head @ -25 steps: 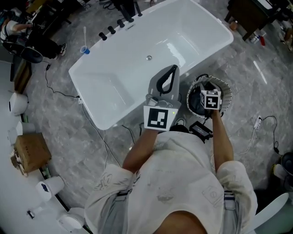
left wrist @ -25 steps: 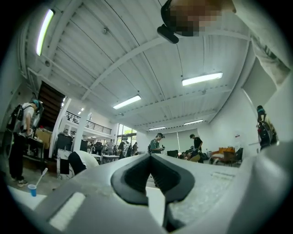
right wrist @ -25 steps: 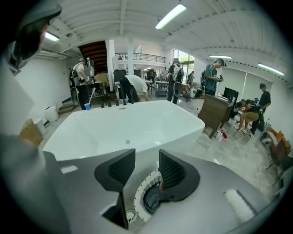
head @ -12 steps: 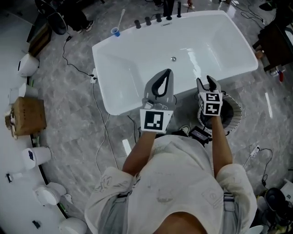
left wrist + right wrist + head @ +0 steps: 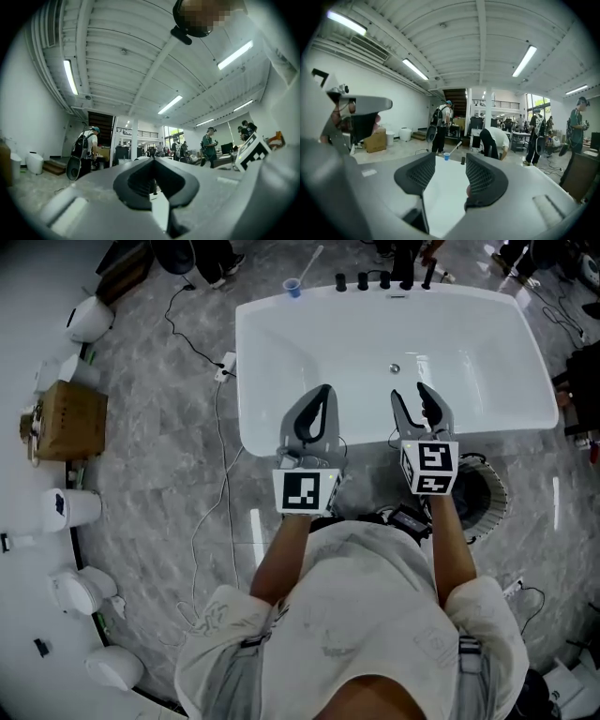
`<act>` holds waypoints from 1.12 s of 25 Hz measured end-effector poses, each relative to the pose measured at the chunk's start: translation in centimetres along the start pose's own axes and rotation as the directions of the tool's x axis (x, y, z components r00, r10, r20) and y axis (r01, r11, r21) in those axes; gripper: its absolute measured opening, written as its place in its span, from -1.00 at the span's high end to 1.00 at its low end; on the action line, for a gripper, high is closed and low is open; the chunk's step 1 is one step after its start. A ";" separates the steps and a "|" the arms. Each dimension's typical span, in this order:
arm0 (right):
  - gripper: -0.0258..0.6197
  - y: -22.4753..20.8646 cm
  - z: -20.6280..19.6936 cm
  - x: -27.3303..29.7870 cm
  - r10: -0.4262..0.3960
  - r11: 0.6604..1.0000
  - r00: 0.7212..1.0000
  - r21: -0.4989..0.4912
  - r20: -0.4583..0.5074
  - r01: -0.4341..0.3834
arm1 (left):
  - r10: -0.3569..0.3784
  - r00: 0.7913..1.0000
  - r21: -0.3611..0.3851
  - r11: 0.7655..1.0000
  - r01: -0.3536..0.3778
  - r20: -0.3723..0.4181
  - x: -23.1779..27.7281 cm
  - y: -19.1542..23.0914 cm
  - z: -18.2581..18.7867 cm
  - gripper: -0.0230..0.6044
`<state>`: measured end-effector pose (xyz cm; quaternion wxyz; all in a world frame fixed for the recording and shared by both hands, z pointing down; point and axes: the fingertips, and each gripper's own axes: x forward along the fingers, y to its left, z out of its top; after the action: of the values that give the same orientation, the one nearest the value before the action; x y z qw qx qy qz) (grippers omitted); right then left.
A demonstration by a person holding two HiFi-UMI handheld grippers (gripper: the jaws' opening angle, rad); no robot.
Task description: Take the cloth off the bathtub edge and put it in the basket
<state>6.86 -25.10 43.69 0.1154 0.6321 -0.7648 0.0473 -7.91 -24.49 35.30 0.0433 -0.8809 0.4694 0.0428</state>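
Grey floor [image 5: 187, 474] around a white bathtub [image 5: 281, 352]: the right tool [image 5: 412, 395], down in the basket [image 5: 500, 491] a second ago, now hovers over the tub's near edge, jaws just opening and empty, left tool [image 5: 322, 392] closed; the cloth, unseen, presumably lies in the basket.

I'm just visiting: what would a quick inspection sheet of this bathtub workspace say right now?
Surface: white bathtub, rim bare, no cloth seen on it.
Job's things: basket beside the tub; contents not clear.
Clutter: cardboard box, blue cup.
Grippers: left claw shut, empty; right claw has just been opening, nothing between.
Cables: white cable trailing left of the tub.
Surroundings: grey marble floor; people in the background.
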 end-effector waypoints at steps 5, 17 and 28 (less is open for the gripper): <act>0.28 4.0 5.3 0.1 0.034 0.999 0.991 -0.022 0.129 -0.032 | 0.069 0.998 -0.006 0.998 -0.069 -0.001 -1.9 4.0 0.4 0.93; 0.27 9.7 9.8 0.1 -0.009 1.000 0.961 -0.023 0.275 0.016 | 0.106 0.994 0.029 0.994 -0.107 0.032 -5.7 9.5 1.7 0.93; 0.28 13.0 10.5 -0.1 0.022 0.996 0.961 -0.090 0.277 0.004 | 0.110 0.992 0.018 0.994 -0.111 0.057 -7.2 10.6 2.4 0.93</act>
<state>-7.06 -24.75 34.42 0.0351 0.6231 -0.7776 -0.0759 -20.76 -24.17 33.36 0.0631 -0.8515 0.5165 0.0650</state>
